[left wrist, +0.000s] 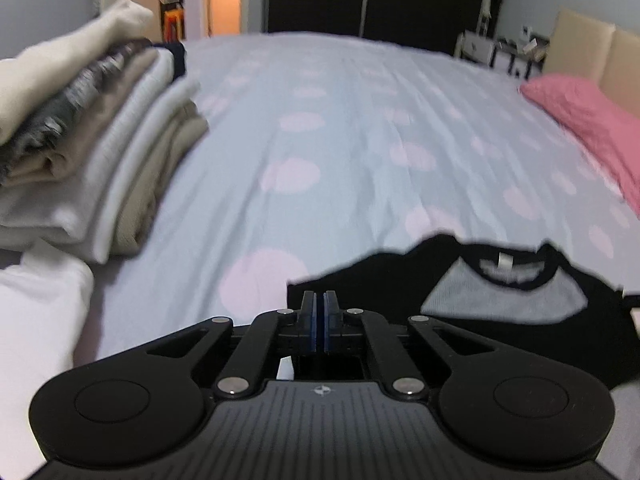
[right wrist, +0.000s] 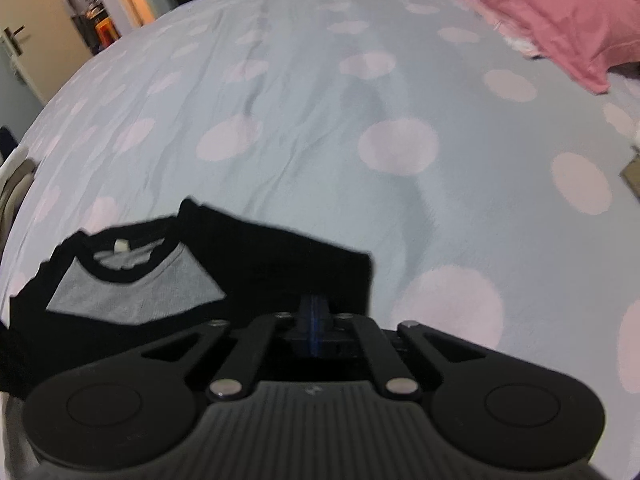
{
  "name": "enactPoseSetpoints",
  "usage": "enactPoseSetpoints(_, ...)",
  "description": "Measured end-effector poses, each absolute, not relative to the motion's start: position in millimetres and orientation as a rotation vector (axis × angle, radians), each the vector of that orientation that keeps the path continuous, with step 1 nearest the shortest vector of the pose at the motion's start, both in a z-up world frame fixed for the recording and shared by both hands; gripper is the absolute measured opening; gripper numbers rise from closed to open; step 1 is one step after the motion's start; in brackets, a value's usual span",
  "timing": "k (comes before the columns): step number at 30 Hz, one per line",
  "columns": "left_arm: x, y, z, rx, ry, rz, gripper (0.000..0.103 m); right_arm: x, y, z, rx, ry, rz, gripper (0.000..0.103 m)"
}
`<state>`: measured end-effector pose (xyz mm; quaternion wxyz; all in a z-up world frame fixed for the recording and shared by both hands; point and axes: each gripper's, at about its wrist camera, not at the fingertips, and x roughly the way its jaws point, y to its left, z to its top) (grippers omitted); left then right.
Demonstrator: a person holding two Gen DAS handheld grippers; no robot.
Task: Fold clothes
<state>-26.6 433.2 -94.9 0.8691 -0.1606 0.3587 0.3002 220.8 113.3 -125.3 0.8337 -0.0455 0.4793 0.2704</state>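
Note:
A black shirt with a grey chest panel (left wrist: 500,300) lies spread at the near edge of the bed, collar with a white label pointing away from me. My left gripper (left wrist: 319,300) is shut, its blue pads pressed together at the shirt's left sleeve edge, with black fabric at the tips. In the right wrist view the same shirt (right wrist: 132,292) sits at lower left. My right gripper (right wrist: 314,304) is shut over its black right sleeve. The shirt's lower part is hidden under both gripper bodies.
A tall stack of folded clothes (left wrist: 100,140) in cream, grey and beige stands on the left of the bed, with a white cloth (left wrist: 36,312) in front of it. A pink pillow (left wrist: 588,120) (right wrist: 560,12) lies at the right. Pale blue dotted bedsheet (left wrist: 340,140) (right wrist: 320,120) spreads ahead.

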Motion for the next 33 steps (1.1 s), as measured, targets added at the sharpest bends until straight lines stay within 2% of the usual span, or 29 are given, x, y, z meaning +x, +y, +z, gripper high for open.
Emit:
enactPoseSetpoints(7, -20.6, 450.9, -115.4, -0.394, 0.834, 0.621, 0.003, 225.0, 106.1, -127.6, -0.076, 1.048, 0.547, 0.001)
enactPoseSetpoints(12, -25.1, 451.7, -118.8, -0.444, 0.833, 0.632, 0.019, 219.0, 101.4, -119.6, -0.043, 1.057, 0.626, 0.010)
enactPoseSetpoints(18, -26.0, 446.5, -108.6, -0.440, 0.814, 0.616, 0.019, 197.7, 103.3, -114.9, -0.142, 1.066, 0.742, 0.012)
enactPoseSetpoints(21, -26.6, 441.6, -108.6, -0.421, 0.834, 0.604, 0.019, 181.6, 104.1, -127.3, -0.349, 1.058, 0.755, 0.014)
enactPoseSetpoints(25, -34.3, 436.6, -106.6, -0.413, 0.867, 0.582, 0.019, 182.8, 88.8, -132.0, -0.422, 1.041, 0.667, 0.016)
enactPoseSetpoints(28, -41.7, 433.2, -104.5, -0.413, 0.891, 0.564, 0.027, 187.2, 75.7, -127.3, -0.393, 1.051, 0.621, 0.020)
enactPoseSetpoints(31, -53.3, 426.0, -102.3, -0.410, 0.924, 0.520, 0.039, 184.3, 64.3, -121.2, -0.353, 1.068, 0.624, 0.021)
enactPoseSetpoints(33, -64.3, 418.2, -101.5, -0.403, 0.946, 0.495, 0.041, 177.5, 58.1, -116.8, -0.304, 1.096, 0.669, 0.025)
